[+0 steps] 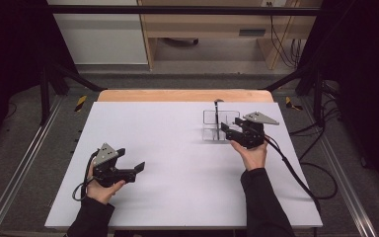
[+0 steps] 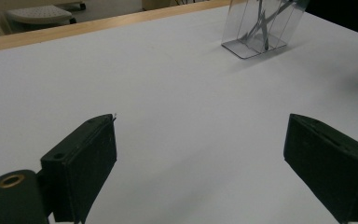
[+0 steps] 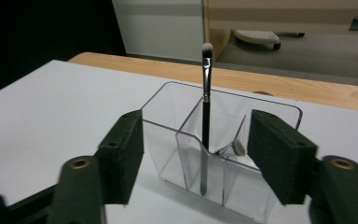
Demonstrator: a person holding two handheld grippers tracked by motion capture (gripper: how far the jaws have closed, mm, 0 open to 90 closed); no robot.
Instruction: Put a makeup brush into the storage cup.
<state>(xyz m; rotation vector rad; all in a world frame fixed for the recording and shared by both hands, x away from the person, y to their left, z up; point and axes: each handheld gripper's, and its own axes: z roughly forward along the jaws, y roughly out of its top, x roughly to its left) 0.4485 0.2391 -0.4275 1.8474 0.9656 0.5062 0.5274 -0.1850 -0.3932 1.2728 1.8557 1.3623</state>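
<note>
The right tool [image 3: 196, 154] stands open just before the organizer [image 3: 279, 112], brush [image 3: 205, 116] upright inside; the left tool [image 2: 200, 158] waits open, empty.

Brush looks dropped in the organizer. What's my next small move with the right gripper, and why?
Probably back the right gripper straight away from the organizer. The brush stands upright in a compartment, free of the open pads, which flank the organizer's near walls, so a sideways move might nudge it.

Even overhead light leaves the white counter [image 1: 177, 148] bright while the surroundings fall to black, with soft shadows beneath each tool (the right tool [image 3: 196, 154] slightly motion-blurred) and faint glare on the clear organizer [image 3: 223, 140] just beyond it.
</note>
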